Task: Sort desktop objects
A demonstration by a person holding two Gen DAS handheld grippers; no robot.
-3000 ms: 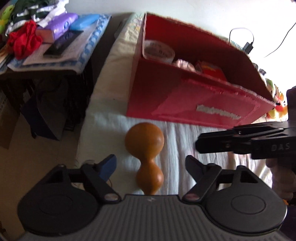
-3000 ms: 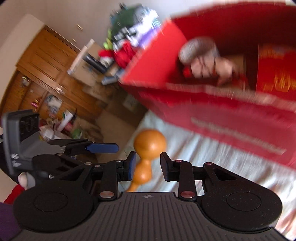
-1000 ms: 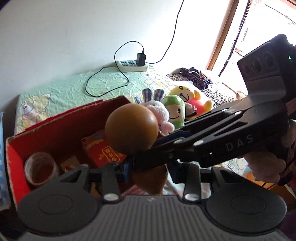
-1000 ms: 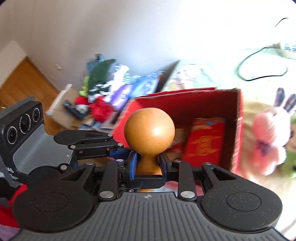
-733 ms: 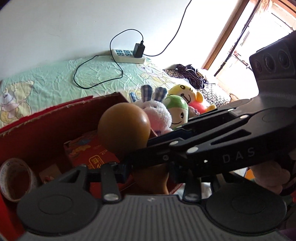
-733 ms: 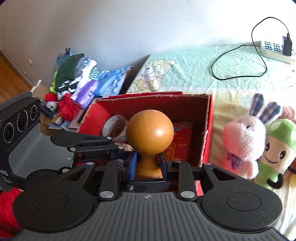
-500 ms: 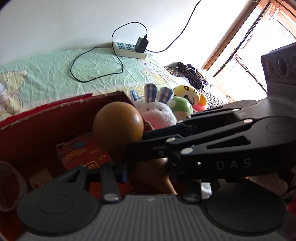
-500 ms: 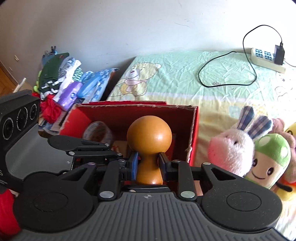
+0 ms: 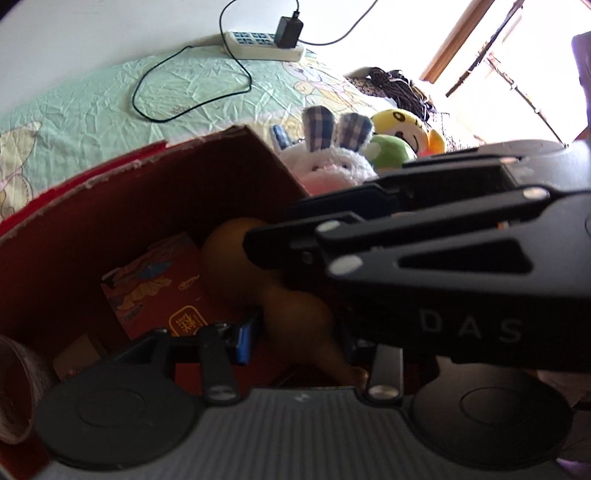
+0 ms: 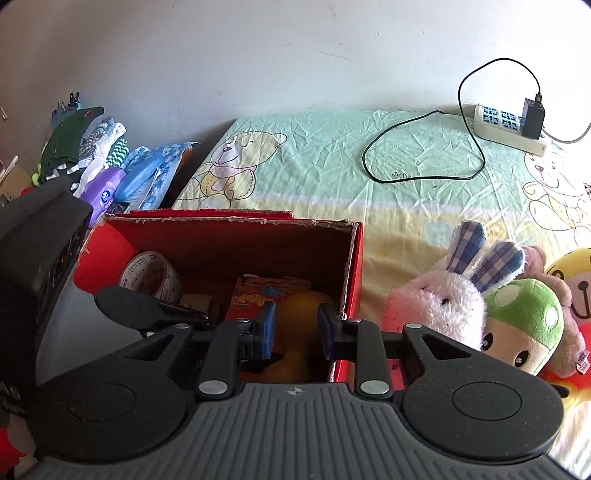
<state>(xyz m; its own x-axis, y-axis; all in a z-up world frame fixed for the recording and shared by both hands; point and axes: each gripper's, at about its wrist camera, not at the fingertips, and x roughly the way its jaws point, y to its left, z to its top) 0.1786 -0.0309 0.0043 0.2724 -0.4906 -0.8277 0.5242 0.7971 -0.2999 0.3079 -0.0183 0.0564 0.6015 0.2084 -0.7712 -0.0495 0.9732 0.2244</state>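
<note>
**Left wrist view.** The left gripper [image 9: 299, 343] reaches into an open red cardboard box [image 9: 110, 177] that stands on a bed with a pale green printed sheet [image 9: 92, 107]. A smooth orange-brown gourd-shaped wooden piece [image 9: 295, 314] lies tilted inside the box. Its larger bulb points to 10 o'clock and its lower bulb sits between the left jaws. The blue pad [image 9: 245, 341] of one finger is just beside the lower bulb. The other finger is hidden, so the state of these jaws cannot be told.

The black right gripper [image 9: 269, 243], lettered "DAS", crosses in from 3 o'clock, and its tip covers part of the larger bulb. Also in the box are a red packet with gold print [image 9: 159, 291] at 9 o'clock of the gourd and a roll of clear tape [image 9: 14, 391] at the left edge.

Outside the box, at 1 o'clock, sit a pink plush rabbit with checked ears [image 9: 332, 162], a green plush toy [image 9: 391, 147] and a yellow plush toy [image 9: 406, 122]. A white power strip [image 9: 258, 46] with a black charger [image 9: 290, 26] lies at 12 o'clock.

**Right wrist view.** The right jaws stand narrow, inside the box near its right wall. The gourd fills the gap between the blue pads, but whether they press it cannot be told. The left gripper enters from 9 o'clock. Folded clothes [image 10: 85, 140] are piled at 10 o'clock, beyond the box.
</note>
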